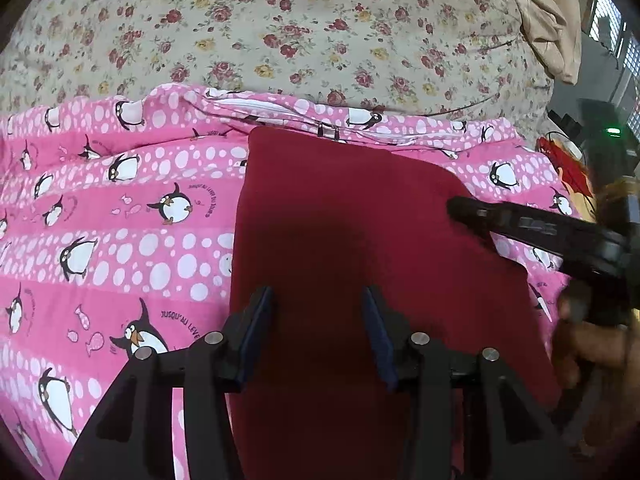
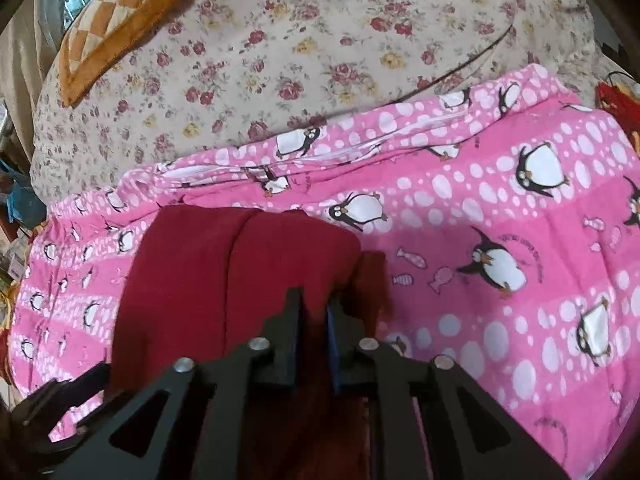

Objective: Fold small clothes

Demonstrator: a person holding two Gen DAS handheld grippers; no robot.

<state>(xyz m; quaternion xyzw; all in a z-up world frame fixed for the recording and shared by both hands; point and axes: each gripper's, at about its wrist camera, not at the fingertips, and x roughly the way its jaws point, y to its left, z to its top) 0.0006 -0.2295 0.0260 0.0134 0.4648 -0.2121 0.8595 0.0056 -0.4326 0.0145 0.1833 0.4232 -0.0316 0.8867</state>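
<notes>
A dark red garment (image 1: 352, 216) lies flat on a pink penguin-print sheet (image 1: 120, 216). My left gripper (image 1: 318, 300) is open above its near part, fingers apart and empty. My right gripper (image 1: 460, 210) reaches in from the right over the garment's right edge. In the right wrist view the right gripper (image 2: 314, 306) is shut on the red garment (image 2: 224, 264), pinching a raised fold at its right edge above the pink sheet (image 2: 500, 208).
A floral bedspread (image 1: 300, 32) lies beyond the pink sheet. A brown checked cushion (image 2: 116, 20) sits at the far left of the bed. A beige cloth (image 1: 548, 20) hangs at the far right. Clutter and red items (image 1: 560, 160) stand beside the bed.
</notes>
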